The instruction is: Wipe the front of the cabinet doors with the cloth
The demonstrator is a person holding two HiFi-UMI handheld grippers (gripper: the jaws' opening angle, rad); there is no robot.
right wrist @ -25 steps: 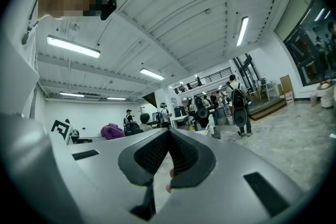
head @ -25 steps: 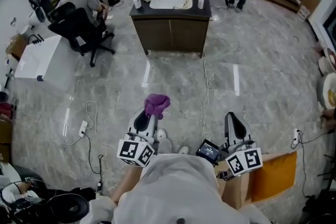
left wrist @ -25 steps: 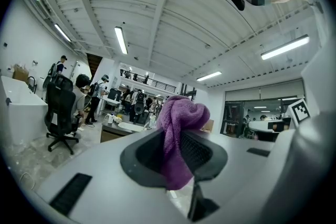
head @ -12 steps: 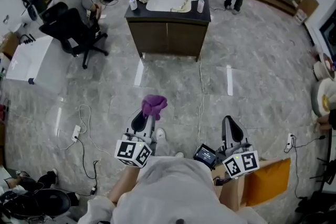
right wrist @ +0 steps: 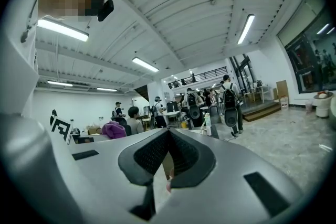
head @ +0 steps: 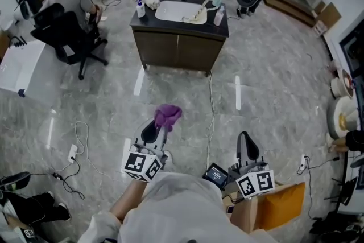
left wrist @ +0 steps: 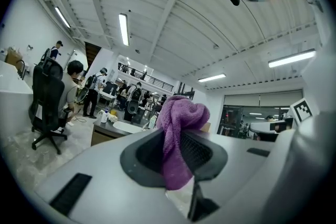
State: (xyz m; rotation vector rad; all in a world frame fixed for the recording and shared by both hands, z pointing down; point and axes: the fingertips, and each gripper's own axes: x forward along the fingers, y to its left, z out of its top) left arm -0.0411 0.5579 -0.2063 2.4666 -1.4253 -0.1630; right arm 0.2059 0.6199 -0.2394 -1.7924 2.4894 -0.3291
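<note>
Head view shows my left hand-held gripper [head: 154, 131] clamped on the cloth [head: 168, 115], my right hand-held gripper [head: 245, 145] closed on nothing, and the cabinet doors [head: 177, 53] well ahead, so I judge wiping not yet begun.

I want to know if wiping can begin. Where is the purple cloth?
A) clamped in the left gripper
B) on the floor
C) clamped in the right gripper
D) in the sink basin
A: the purple cloth sticks up from between the jaws of the left gripper; the right gripper holds nothing.
</note>
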